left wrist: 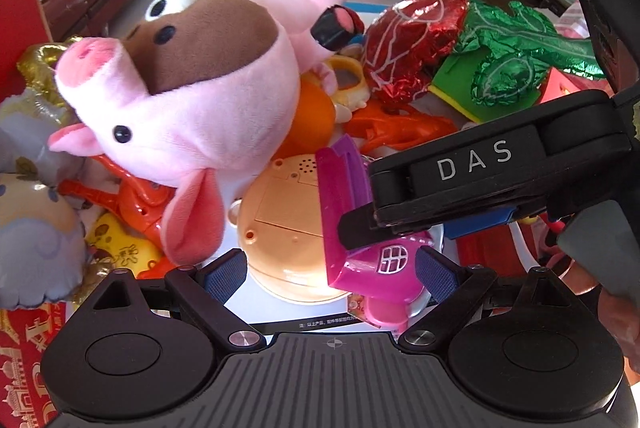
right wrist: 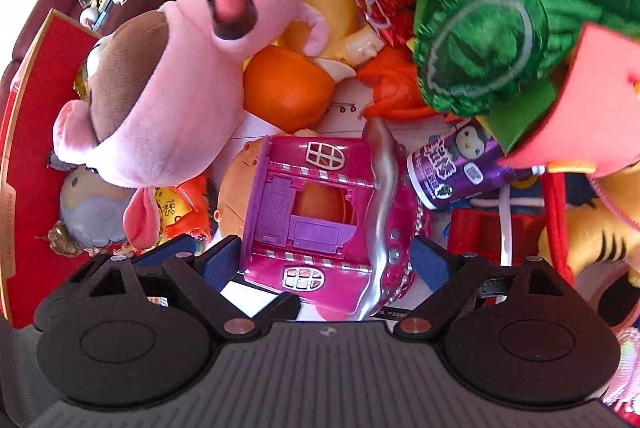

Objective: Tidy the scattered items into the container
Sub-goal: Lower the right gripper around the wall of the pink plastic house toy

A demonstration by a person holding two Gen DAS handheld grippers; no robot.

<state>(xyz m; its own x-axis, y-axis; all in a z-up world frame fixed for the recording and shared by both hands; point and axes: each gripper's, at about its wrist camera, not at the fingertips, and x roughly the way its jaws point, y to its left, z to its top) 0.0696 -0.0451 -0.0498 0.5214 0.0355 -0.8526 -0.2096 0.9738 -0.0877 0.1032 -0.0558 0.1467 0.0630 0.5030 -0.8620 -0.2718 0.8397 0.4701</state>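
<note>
While both grippers hang over the crowded toy pile, the pink toy house (right wrist: 320,216) lies between the right gripper (right wrist: 326,262)'s wide-spread jaws.
The left gripper (left wrist: 330,274) is released too; the plush pig (left wrist: 176,100) crowds its left, with little bare room near.

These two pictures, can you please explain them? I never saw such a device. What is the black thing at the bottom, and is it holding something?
No robot here: a person holds a hand tool with two fingers in each hand, each carrying a camera. The left view shows the left gripper open over a round beige toy, with the other tool crossing in. The right view shows the right gripper open around a pink toy house, not yet squeezing it. Nearby lie a plush pig and foil balloons.
</note>
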